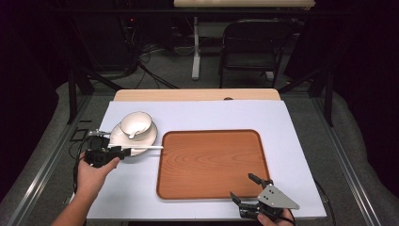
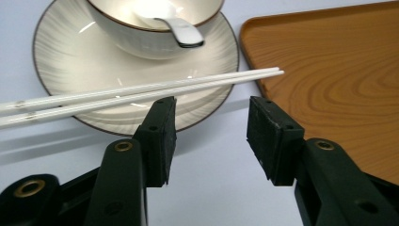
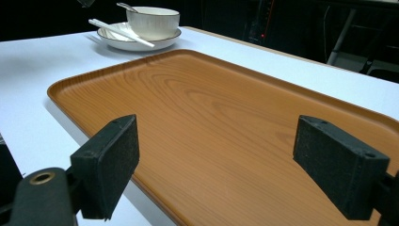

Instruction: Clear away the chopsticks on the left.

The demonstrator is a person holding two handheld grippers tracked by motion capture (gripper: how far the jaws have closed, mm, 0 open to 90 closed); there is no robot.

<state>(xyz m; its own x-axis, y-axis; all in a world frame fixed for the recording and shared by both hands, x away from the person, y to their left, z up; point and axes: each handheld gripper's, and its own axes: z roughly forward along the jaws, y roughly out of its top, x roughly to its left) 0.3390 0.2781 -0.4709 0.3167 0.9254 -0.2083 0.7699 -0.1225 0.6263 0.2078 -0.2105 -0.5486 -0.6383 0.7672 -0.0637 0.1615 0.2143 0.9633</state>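
A: Your right claw sits at the near edge of the worktop, its jaws wide apart with nothing between them, just past the near right corner of the wooden tray.

B: And your left claw?

A: It's at the near side of the plate, jaws partly apart and gripping nothing. No pad touches the chopsticks.

B: Where do the chopsticks lie?

A: They lie together across the near part of the plate, just beyond your left pads, tips reaching toward the tray's edge.

B: And farther back?

A: The bowl stands on the plate with a spoon in it, handle resting over the rim.
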